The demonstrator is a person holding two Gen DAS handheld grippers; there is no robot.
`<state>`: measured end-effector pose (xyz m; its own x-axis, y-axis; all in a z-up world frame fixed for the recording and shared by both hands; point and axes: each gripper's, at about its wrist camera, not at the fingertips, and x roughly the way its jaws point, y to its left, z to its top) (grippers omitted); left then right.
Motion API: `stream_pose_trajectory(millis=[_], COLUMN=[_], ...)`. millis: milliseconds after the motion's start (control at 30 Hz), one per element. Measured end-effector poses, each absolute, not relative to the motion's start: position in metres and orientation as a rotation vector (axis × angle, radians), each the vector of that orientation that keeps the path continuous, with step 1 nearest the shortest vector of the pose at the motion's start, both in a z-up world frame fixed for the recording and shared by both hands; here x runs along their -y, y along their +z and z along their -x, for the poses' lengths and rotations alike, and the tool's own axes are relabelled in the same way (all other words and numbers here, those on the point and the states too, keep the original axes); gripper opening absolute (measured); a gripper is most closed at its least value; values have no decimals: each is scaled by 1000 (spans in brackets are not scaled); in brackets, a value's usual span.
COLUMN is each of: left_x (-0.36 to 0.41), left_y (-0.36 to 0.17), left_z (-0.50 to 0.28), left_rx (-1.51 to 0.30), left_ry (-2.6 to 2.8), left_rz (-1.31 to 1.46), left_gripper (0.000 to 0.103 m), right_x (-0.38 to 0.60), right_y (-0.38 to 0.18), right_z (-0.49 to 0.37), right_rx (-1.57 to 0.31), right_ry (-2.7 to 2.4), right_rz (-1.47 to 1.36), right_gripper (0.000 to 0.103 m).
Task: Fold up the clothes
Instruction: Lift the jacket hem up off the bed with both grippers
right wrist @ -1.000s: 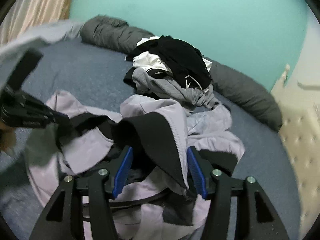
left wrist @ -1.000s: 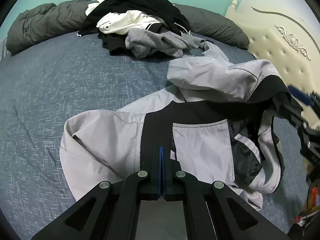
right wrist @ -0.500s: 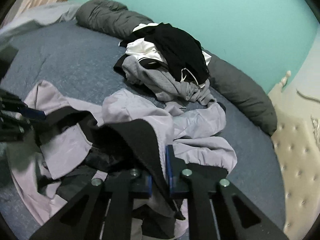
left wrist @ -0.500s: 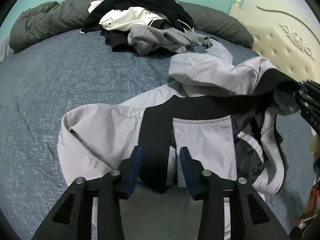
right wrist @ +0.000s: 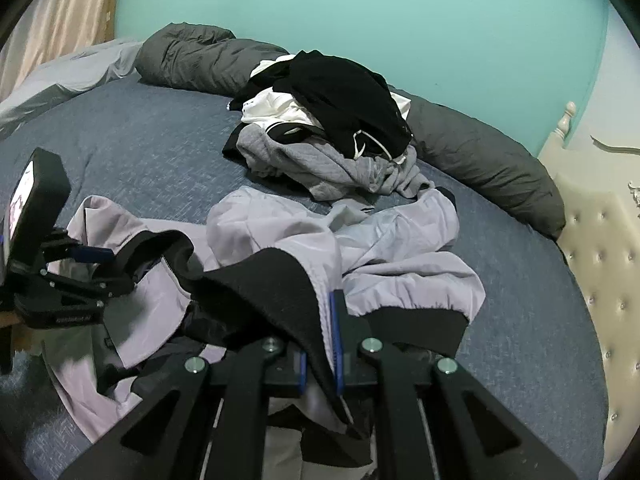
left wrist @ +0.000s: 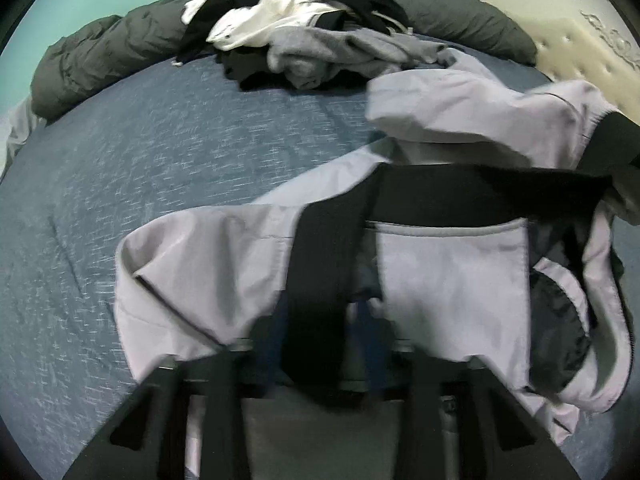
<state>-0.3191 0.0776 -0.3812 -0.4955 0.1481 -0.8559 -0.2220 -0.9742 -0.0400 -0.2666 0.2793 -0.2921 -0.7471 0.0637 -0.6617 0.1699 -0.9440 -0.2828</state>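
A light grey jacket (left wrist: 448, 272) with black bands lies crumpled on the blue bed (left wrist: 160, 152); it also shows in the right wrist view (right wrist: 280, 232). My left gripper (left wrist: 320, 344) is open, its blurred jaws on either side of the jacket's black hem band (left wrist: 316, 280). It also shows from the side in the right wrist view (right wrist: 86, 268). My right gripper (right wrist: 320, 344) is shut on the jacket's black collar edge (right wrist: 272, 280) and holds it just above the bed.
A pile of black, white and grey clothes (right wrist: 332, 136) sits at the far side of the bed. A dark grey duvet roll (right wrist: 480, 160) runs along the teal wall. A cream tufted headboard (right wrist: 600, 272) stands at the right.
My left gripper opened from shut and its jaws now straddle the black hem band. My right gripper closed on the black collar edge and holds it.
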Motion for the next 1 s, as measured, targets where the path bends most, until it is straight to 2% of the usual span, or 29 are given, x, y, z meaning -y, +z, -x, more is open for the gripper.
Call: stream_pose_trajectory(millis=[67, 100, 300, 467, 567, 1000], left_x=[-75, -74, -61, -42, -36, -32], left_y=[-380, -378, -338, -275, -230, -54], left_z=[319, 319, 308, 296, 286, 217], left_rx=[-114, -124, -113, -77, -95, -106], left_ry=[2541, 2541, 2618, 2690, 2727, 2813], left_rz=[1439, 1431, 1297, 1186, 1104, 770], left_gripper=[8, 7, 6, 6, 6, 5], right_x=[-282, -283, -290, -288, -290, -287], right_y=[-292, -291, -279, -244, -209, -31], right_z=[265, 264, 256, 244, 235, 151], right_rx=[-497, -485, -390, -346, -290, -329], right_ry=[-2841, -2845, -2866, -2894, -2924, -3041], right_rz=[-1087, -1083, -1019, -919, -846, -487], right_gripper=[9, 9, 6, 5, 5, 4])
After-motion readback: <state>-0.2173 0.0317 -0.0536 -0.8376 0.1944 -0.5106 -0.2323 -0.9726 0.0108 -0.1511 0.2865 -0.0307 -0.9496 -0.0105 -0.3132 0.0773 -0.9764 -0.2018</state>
